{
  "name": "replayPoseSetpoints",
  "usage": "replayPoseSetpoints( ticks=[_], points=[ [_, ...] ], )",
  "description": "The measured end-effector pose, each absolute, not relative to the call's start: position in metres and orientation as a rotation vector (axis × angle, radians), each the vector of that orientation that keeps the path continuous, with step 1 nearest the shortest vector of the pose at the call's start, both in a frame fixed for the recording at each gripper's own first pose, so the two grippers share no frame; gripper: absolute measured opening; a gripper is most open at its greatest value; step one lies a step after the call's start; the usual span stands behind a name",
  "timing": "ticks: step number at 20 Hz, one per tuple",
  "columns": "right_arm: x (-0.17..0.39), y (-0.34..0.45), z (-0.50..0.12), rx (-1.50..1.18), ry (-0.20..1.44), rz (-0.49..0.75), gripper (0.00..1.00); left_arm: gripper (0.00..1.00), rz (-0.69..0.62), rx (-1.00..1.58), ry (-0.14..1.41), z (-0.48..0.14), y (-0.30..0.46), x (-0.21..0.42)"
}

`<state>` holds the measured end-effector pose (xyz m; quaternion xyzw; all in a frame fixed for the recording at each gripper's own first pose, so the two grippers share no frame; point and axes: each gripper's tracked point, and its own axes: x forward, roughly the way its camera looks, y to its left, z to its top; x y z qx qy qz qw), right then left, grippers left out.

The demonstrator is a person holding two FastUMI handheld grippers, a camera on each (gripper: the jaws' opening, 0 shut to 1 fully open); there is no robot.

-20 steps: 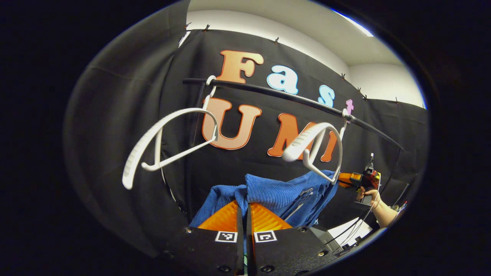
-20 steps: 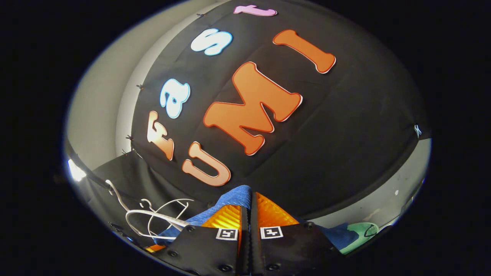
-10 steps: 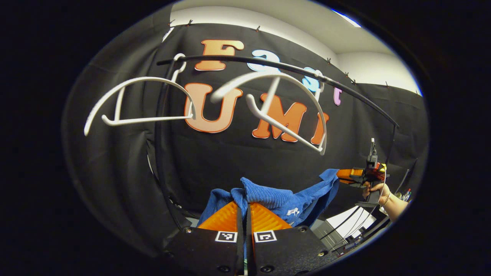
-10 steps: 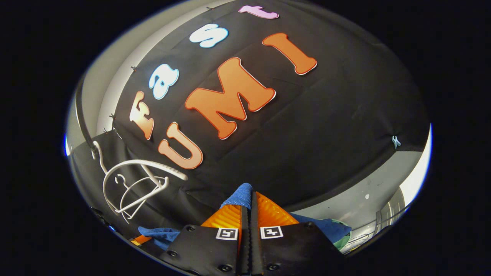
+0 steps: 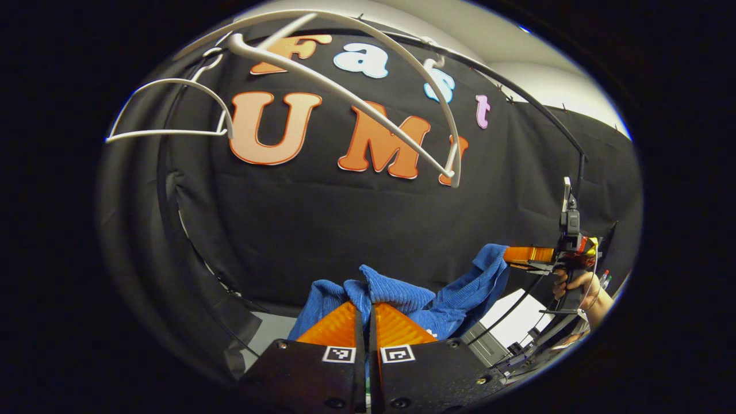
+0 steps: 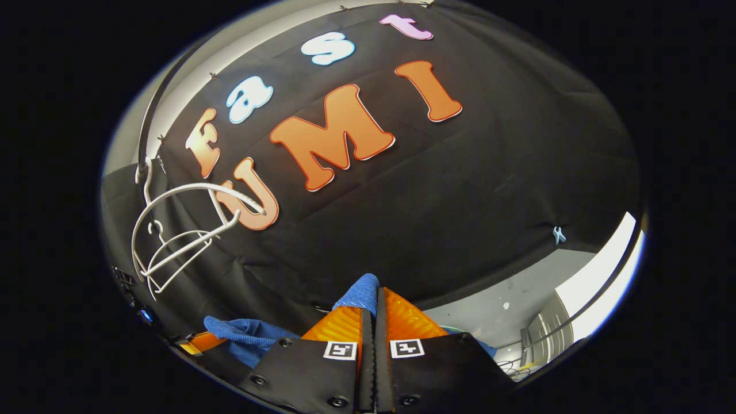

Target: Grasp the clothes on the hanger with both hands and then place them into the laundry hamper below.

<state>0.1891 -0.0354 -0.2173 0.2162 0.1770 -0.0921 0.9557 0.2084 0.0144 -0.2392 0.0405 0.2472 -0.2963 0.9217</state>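
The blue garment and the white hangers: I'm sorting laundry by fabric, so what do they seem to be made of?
The blue ribbed garment looks like soft corduroy or knit cloth, matte: fine parallel ribs run across it and it sags between the left gripper and right gripper. The white curved hangers look like moulded plastic, smooth with a slight sheen; painted metal cannot be ruled out.

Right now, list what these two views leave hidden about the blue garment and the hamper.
- Blue garment, left gripper view: its lower part is hidden behind the left tool.
- Same garment, right gripper view: the right tool covers all but small folds.
- Laundry hamper: whether it lies under the garment cannot be told.
- White hangers: one is cut off at the top edge.
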Motion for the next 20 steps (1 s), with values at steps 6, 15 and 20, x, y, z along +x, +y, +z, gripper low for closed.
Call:
replayPoseSetpoints(
  ticks=[6,15,20],
  points=[
    [0.177,-0.019,-0.249,0.386,0.408,-0.198,0.08,0.02,-0.6,0.075,0.592,-0.281,-0.031,0.217],
    [0.174,-0.005,-0.343,0.272,0.576,-0.216,0.08,0.01,-0.542,0.09,0.753,-0.363,-0.045,0.213],
    [0.175,-0.012,-0.411,0.23,0.698,-0.233,0.08,0.01,-0.504,0.121,0.846,-0.413,-0.044,0.209]
  ],
)
